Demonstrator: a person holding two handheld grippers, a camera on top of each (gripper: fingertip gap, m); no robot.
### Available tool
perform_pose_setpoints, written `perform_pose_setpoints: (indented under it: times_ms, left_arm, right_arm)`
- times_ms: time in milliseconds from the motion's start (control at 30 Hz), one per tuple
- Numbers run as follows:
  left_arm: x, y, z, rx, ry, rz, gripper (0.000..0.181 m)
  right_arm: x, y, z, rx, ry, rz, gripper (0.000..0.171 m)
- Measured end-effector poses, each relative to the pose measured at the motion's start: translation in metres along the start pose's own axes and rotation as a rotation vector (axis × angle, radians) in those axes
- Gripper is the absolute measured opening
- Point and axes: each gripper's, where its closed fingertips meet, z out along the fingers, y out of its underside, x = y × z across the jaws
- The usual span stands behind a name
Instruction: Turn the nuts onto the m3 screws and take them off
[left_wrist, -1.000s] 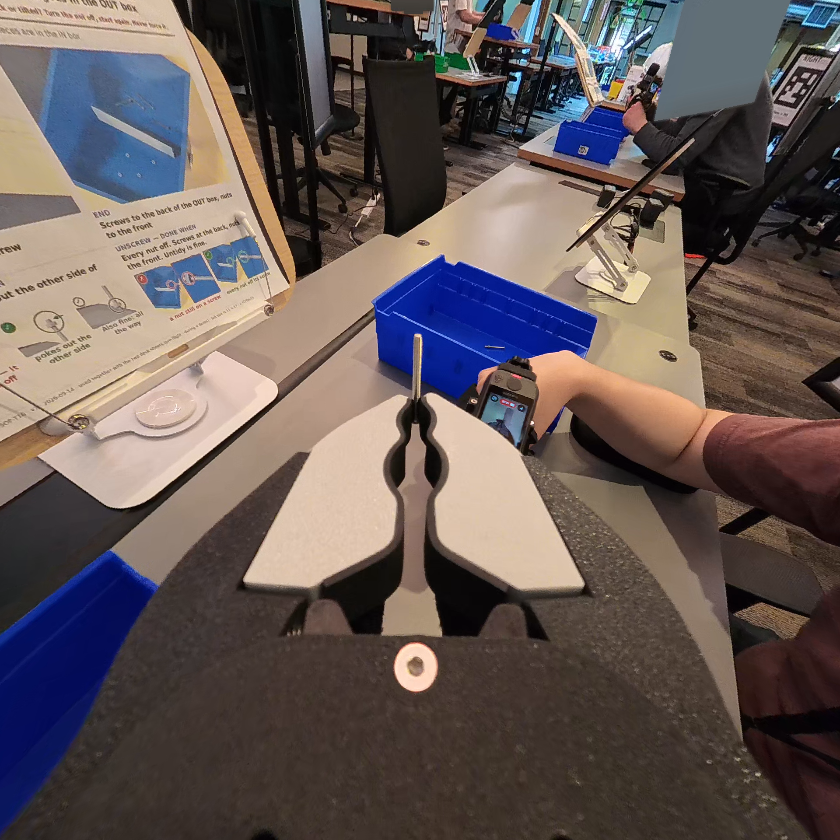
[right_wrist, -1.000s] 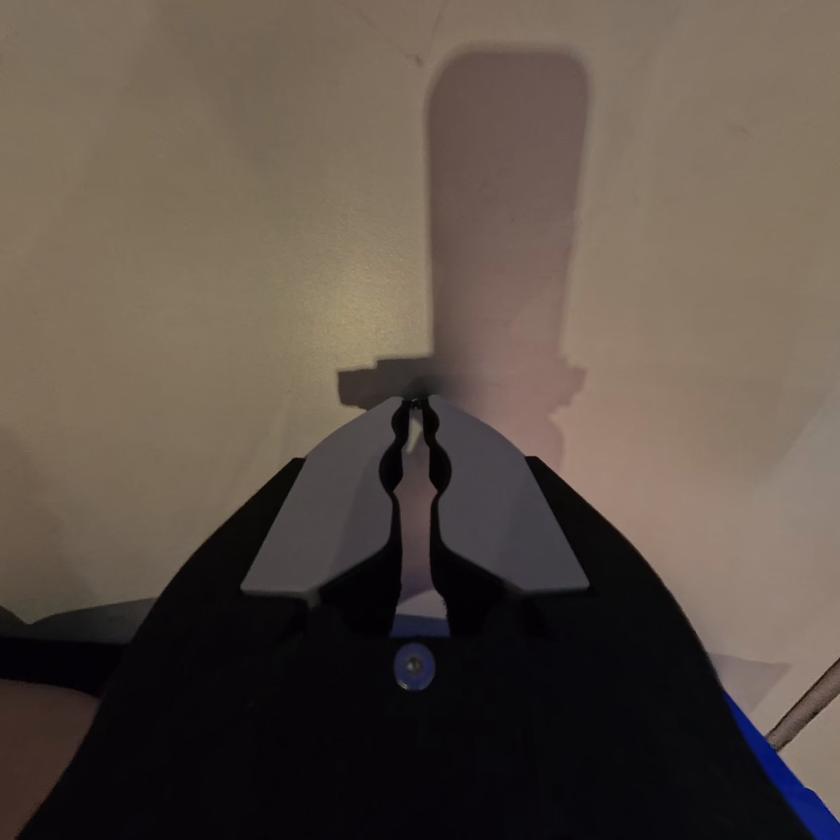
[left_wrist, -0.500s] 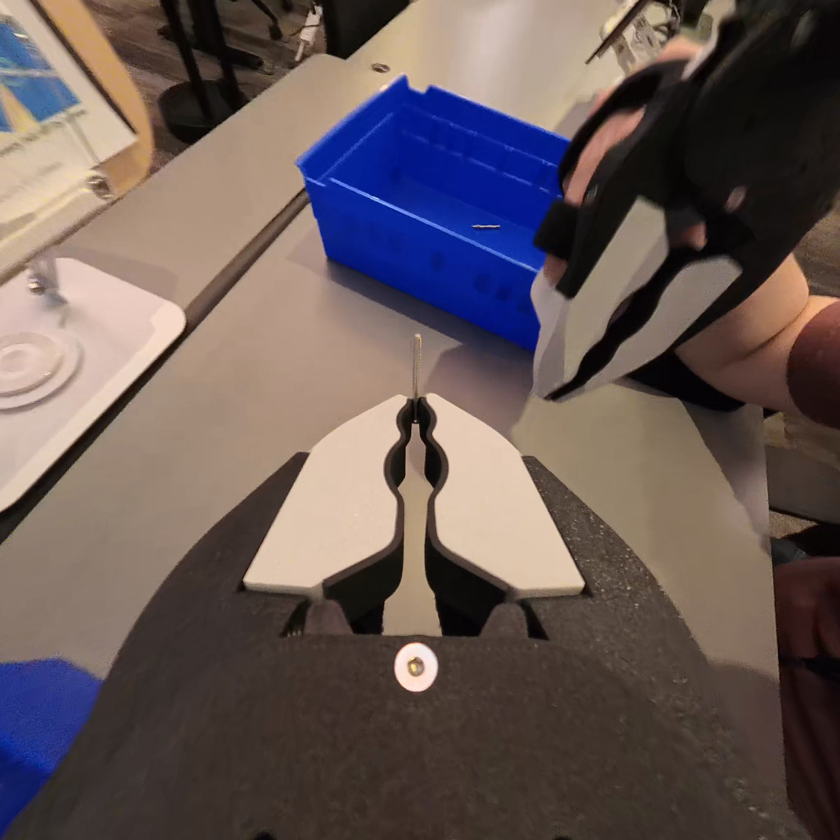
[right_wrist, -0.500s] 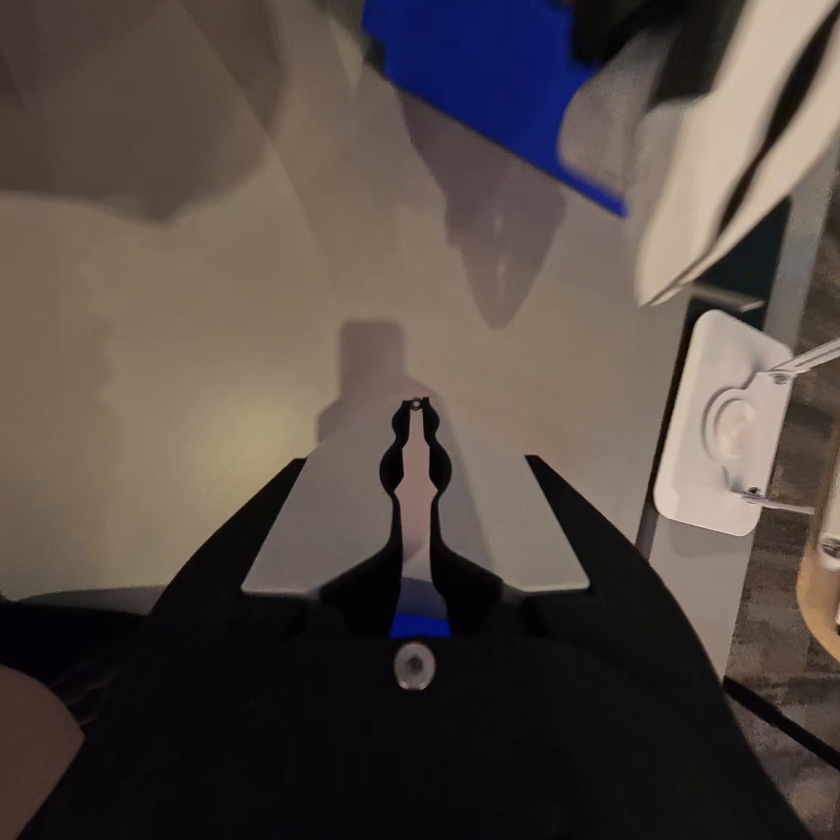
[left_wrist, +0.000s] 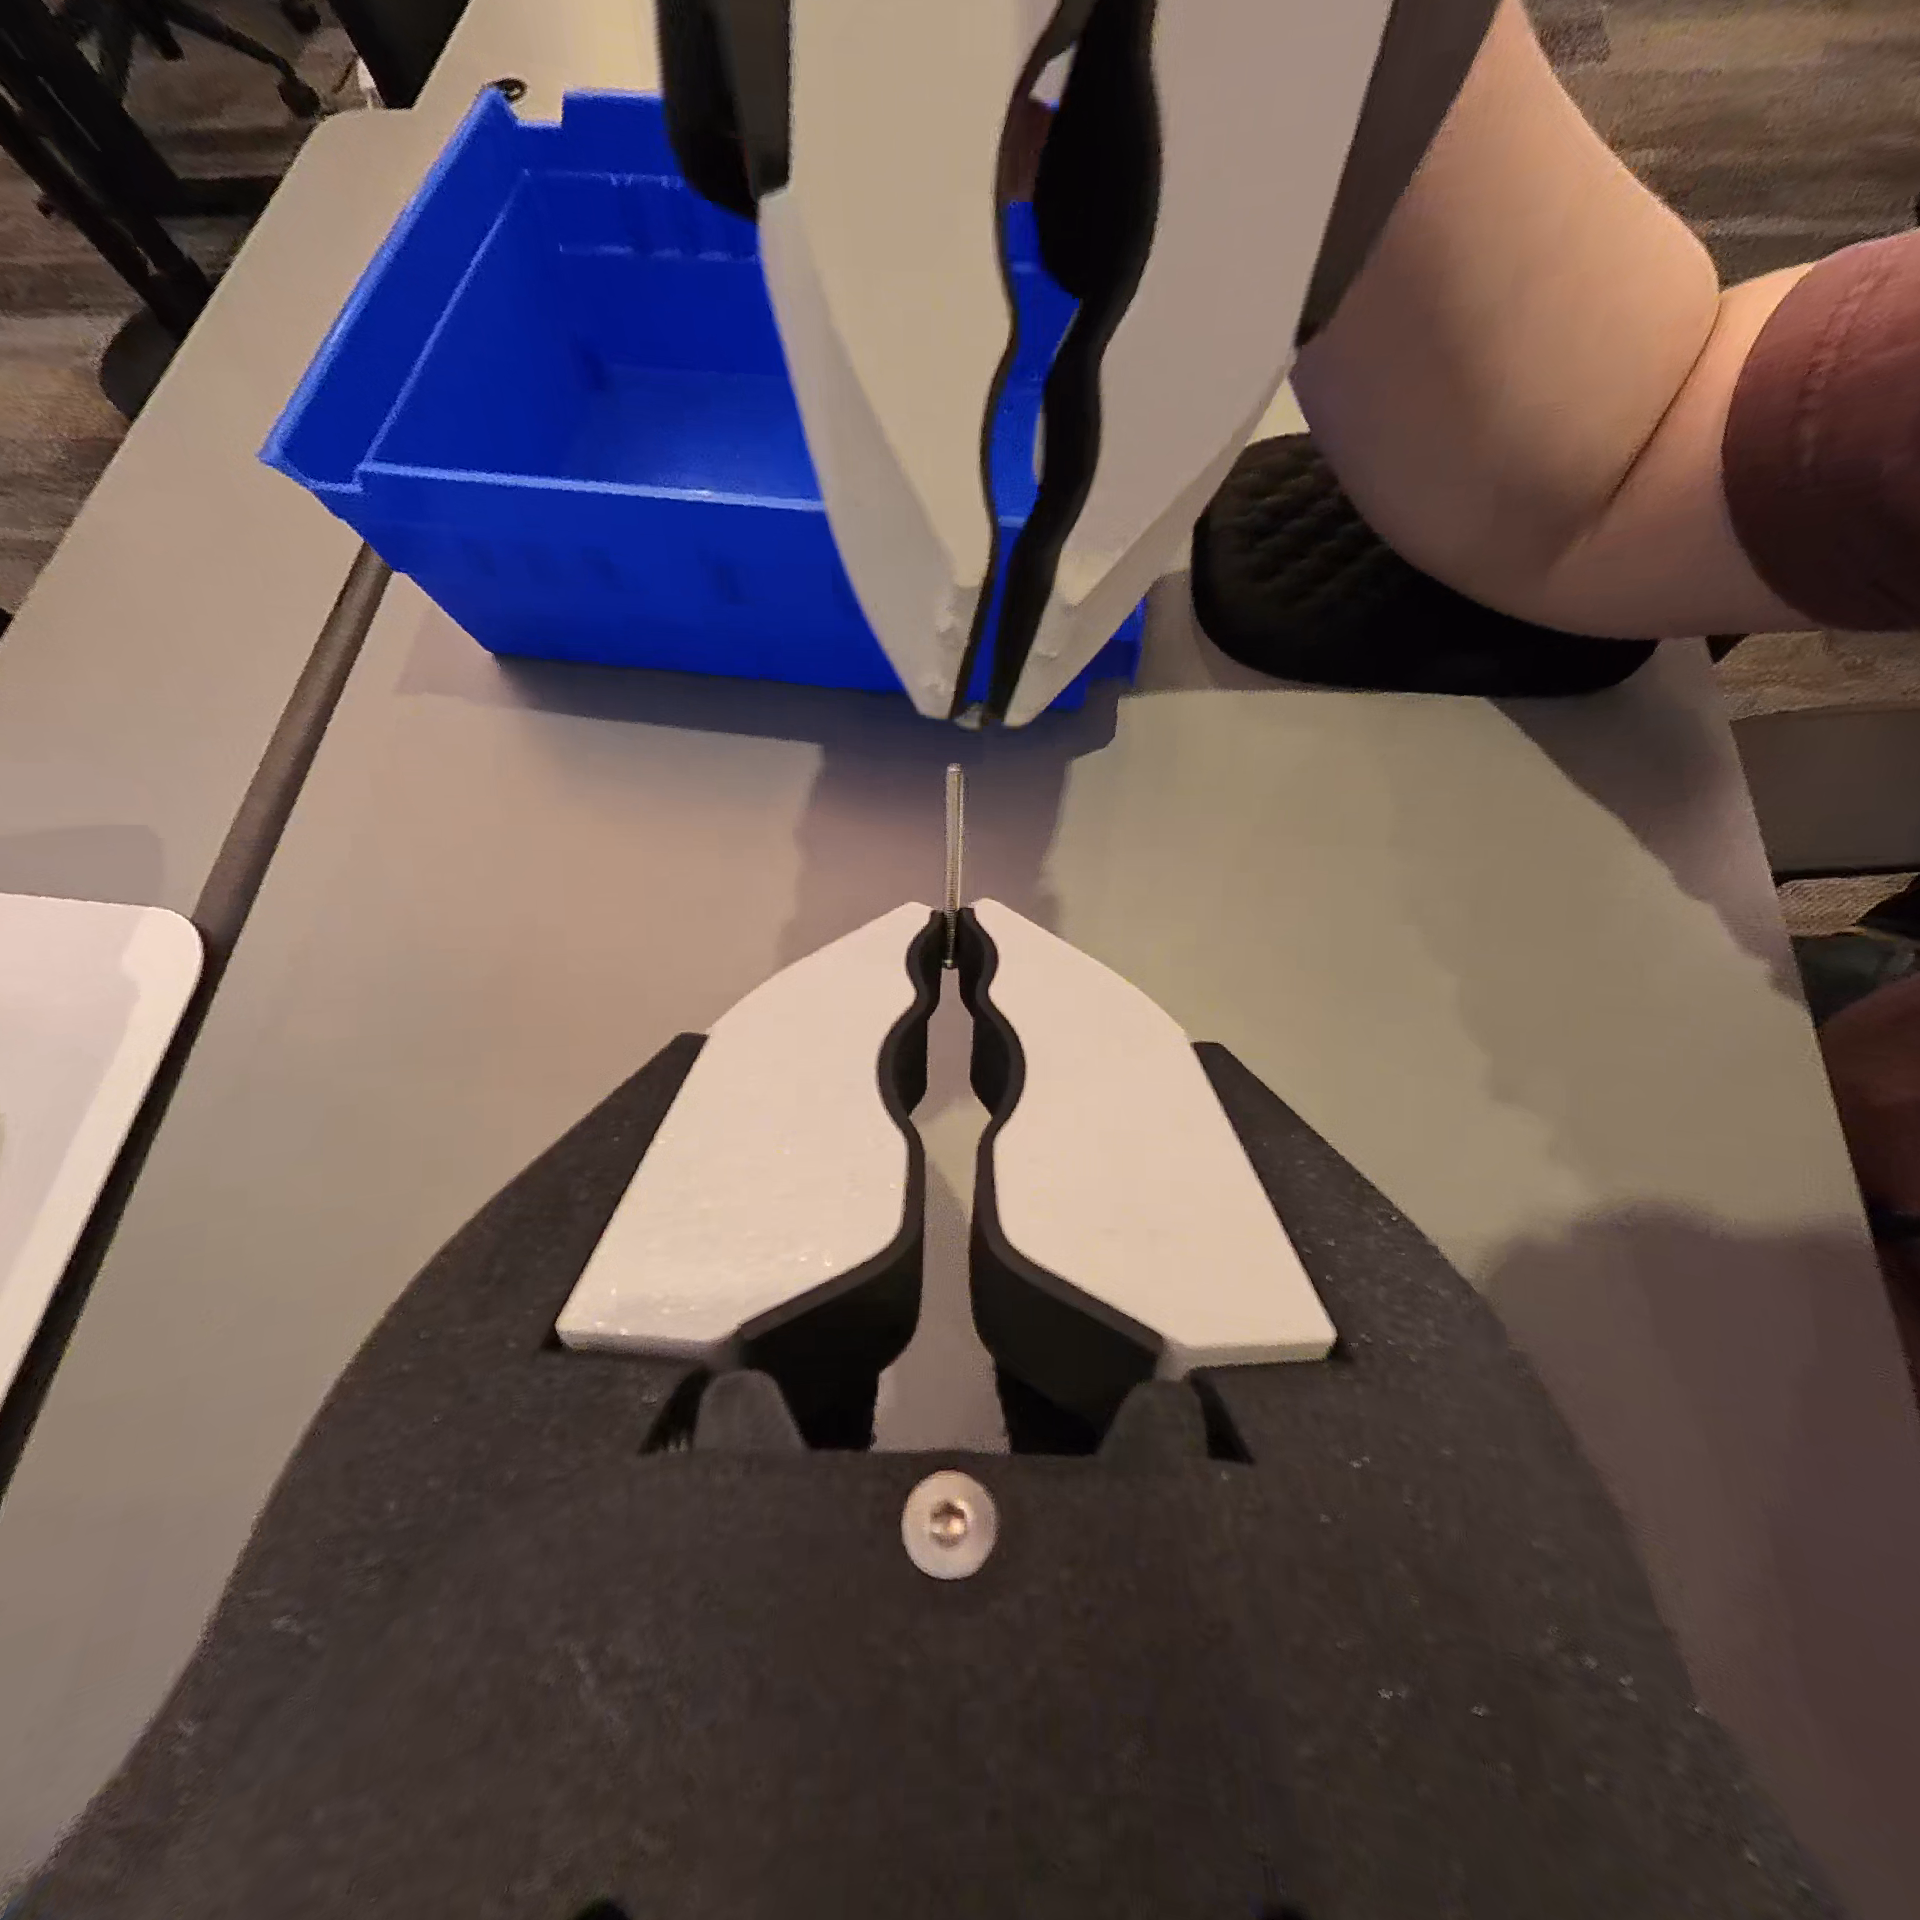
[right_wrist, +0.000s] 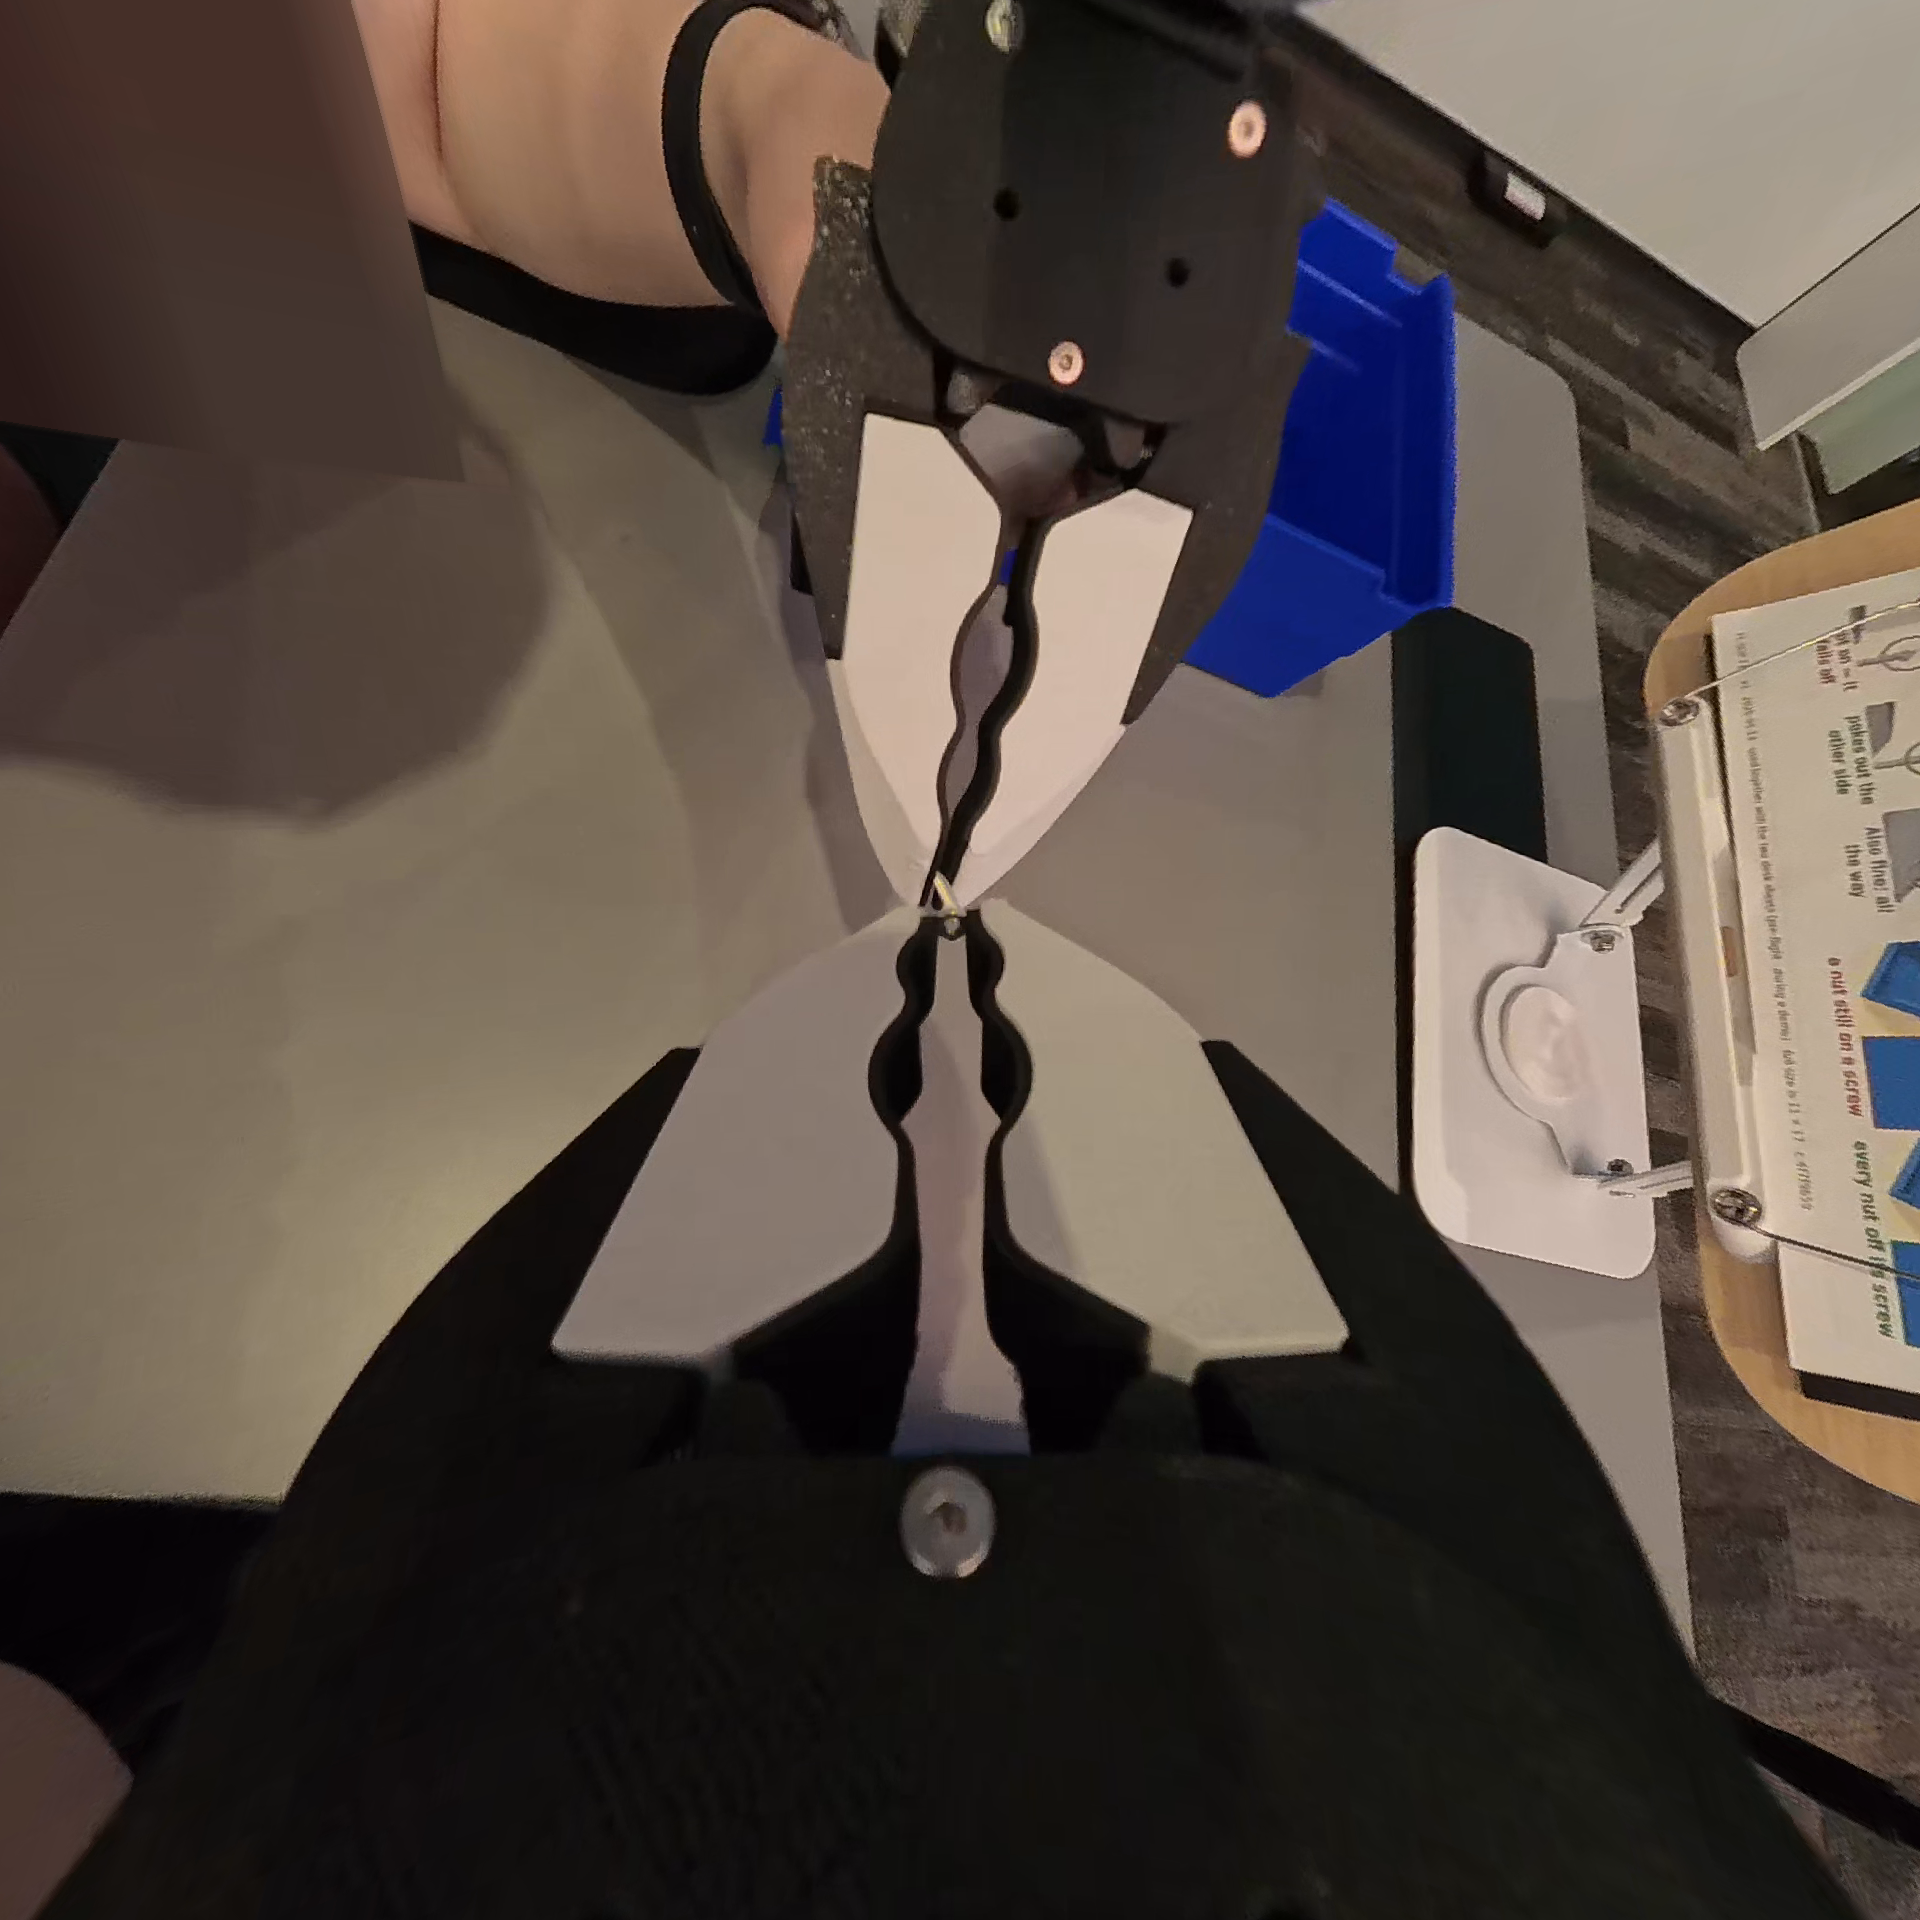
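Left wrist view: the left gripper, low centre, has its grey fingers pinched on a thin silver M3 screw that points away, free end offered.
Facing it: the right gripper drops from the top, tips nearly together on a tiny metal nut, just short of the screw's end.
Behind: an open blue plastic bin on the grey desk.
Right wrist view: the tips meet at mid-frame, the nut lined up end-on, probably to start the thread.
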Motion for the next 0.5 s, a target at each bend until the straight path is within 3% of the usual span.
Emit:
perform_pose_setpoints:
  times_ms: [500]
  left_arm:
    - [0.0027, 0.0056, 0.0055, -0.035, -0.012, 0.062, 0.002]
  right_arm:
    - [-0.0084, 0.0096, 0.0093, -0.042, -0.07, 0.006, 0.006]
